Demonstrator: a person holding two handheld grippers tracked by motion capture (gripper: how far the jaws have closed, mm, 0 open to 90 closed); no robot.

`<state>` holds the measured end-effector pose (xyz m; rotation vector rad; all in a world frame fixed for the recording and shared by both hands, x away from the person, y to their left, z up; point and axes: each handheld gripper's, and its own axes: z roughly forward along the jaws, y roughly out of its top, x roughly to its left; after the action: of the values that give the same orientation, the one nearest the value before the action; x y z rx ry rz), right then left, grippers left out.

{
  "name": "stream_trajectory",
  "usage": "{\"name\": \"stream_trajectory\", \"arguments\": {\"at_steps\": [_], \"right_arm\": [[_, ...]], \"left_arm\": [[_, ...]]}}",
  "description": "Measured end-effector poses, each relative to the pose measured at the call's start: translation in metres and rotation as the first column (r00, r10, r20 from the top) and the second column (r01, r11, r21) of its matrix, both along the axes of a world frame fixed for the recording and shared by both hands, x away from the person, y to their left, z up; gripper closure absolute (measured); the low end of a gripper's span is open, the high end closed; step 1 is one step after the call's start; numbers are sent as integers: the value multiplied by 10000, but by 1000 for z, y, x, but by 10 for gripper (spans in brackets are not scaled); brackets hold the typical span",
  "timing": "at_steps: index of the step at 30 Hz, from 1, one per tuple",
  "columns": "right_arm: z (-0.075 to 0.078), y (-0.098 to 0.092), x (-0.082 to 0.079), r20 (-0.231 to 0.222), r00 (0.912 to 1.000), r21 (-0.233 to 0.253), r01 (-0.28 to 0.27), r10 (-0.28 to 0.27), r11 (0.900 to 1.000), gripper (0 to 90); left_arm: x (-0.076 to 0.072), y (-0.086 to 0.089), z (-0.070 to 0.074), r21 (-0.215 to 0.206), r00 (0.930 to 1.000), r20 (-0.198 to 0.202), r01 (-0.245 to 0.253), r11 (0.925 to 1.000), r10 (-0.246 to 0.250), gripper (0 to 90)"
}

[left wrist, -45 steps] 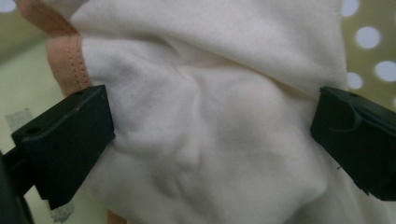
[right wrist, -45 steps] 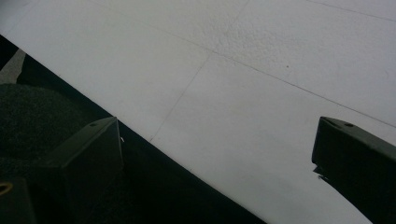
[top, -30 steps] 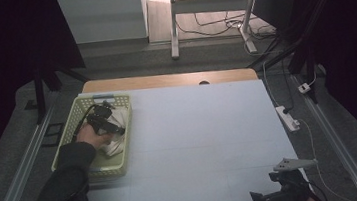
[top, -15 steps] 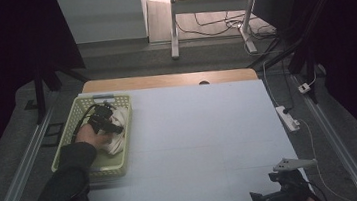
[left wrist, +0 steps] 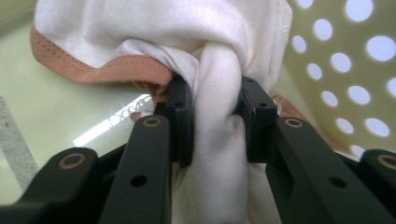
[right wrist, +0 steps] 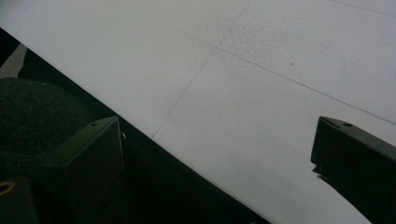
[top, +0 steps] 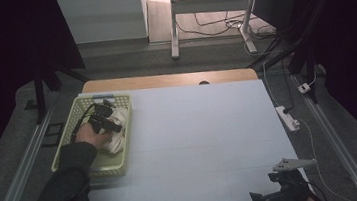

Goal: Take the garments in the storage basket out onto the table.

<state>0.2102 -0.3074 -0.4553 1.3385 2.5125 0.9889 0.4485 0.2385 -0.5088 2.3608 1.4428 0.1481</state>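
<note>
The left gripper (left wrist: 212,105) squeezes a bunch of the white cloth (left wrist: 205,51) between its two black jaws. The cloth sits right in the pinch and spills out above and below it. All of this is inside the green basket (top: 69,137), which stands at the left edge of the table (top: 205,133), near the far left corner.

The cloth is soft and white — crumpled into folds — with a tan, stitched band running along one side. The basket wall behind it is pale green with round holes. No words or labels can be read on the cloth or the basket.

The right gripper (right wrist: 217,140) hangs over the near edge of the table, close to the near right corner — its jaws are wide apart with nothing in between.
</note>
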Motion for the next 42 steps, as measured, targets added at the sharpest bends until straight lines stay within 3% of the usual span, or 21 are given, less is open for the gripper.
{"name": "stream_trajectory", "arguments": {"at_steps": [9,14,18,24,42], "right_arm": [[0,0,0,0,10000,2,-5,5,10000,22],[0,0,0,-1,10000,-15,-5,5,10000,22],[0,0,0,23,10000,-26,-34,34,10000,22],[0,0,0,12,10000,-26,-37,37,10000,22],[-1,1,1,-2,10000,-79,-78,78,9999,23]], "left_arm": [[-2,3,14,-157,9999,95,-128,9998,130,691],[-2,7,25,-398,9988,-260,-432,9983,422,690],[-3,9,34,-355,9982,-374,-474,9982,461,690],[-5,13,48,-508,9983,-277,-532,9973,518,690],[-11,13,90,-282,9997,134,-176,9994,180,682]]}}
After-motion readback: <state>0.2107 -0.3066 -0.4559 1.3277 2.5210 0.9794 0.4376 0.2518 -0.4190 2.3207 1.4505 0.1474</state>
